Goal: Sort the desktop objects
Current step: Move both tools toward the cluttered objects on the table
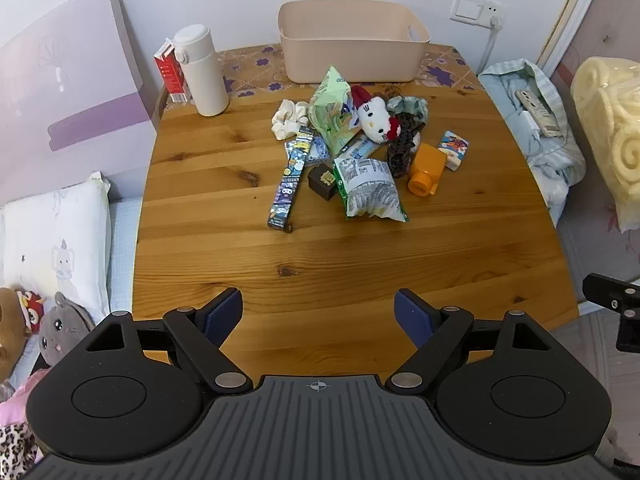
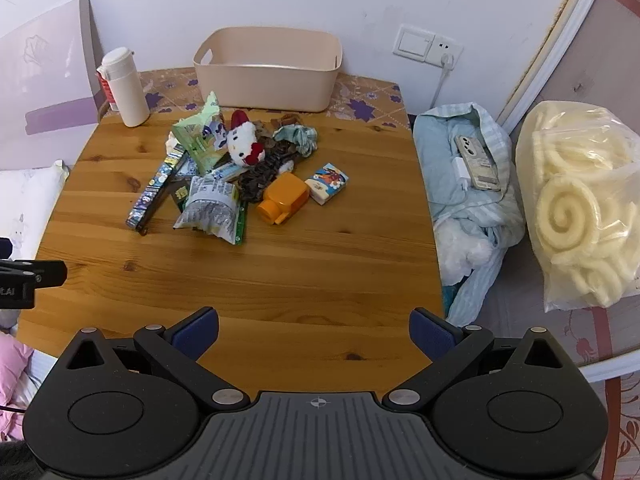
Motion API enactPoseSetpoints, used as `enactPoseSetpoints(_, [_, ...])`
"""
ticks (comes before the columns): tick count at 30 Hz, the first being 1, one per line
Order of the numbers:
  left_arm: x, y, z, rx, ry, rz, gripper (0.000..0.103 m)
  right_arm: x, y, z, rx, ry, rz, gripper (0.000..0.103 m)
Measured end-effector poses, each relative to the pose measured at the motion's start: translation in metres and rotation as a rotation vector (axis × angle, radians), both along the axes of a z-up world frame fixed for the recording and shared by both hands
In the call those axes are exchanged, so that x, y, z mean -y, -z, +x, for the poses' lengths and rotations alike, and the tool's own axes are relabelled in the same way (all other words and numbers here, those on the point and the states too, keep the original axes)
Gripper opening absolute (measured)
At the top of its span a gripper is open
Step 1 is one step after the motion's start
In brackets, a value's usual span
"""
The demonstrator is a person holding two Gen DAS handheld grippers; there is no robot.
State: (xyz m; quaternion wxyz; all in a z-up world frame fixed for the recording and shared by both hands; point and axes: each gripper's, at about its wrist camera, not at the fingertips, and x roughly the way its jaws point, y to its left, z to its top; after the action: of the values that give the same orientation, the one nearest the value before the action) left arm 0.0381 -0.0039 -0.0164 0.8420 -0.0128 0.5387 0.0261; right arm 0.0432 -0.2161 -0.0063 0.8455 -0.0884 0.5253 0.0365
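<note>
Both claws — left gripper (image 1: 318, 316) and right gripper (image 2: 314, 334) — hang spread and empty over the near table (image 1: 224, 240), the pile (image 1: 352, 148) mid-table before the far bin (image 1: 352, 46) — its lower items half buried.

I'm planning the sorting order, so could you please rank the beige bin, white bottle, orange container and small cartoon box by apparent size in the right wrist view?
1. beige bin
2. white bottle
3. orange container
4. small cartoon box, close to the orange container, so that last pair is unsure.
</note>
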Motion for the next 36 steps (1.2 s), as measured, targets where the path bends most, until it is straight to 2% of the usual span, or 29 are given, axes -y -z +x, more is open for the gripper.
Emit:
enactPoseSetpoints(7, [-0.003,0.010,0.023,-0.028,-0.034,-0.006,0.085,0.008,0.022,0.032,-0.060,0.000,-0.012,0.103])
enactPoseSetpoints(11, [-0.011,0.019,0.041,-0.053,-0.086,0.001,0.085,0.010,0.034,0.052,-0.098,-0.014,-0.023,0.103])
enactPoseSetpoints(22, [-0.027,0.054,0.083,-0.145,-0.179,0.020,0.085,0.011,0.068,0.104,-0.196,-0.036,-0.028,0.103])
enactPoseSetpoints(28, [-0.034,0.072,0.101,-0.183,-0.203,0.028,0.085,0.014,0.087,0.131,-0.221,-0.057,-0.022,0.103])
enactPoseSetpoints(36, [-0.038,0.095,0.133,-0.218,-0.224,0.076,0.085,0.021,0.115,0.170,-0.271,-0.073,-0.047,0.103])
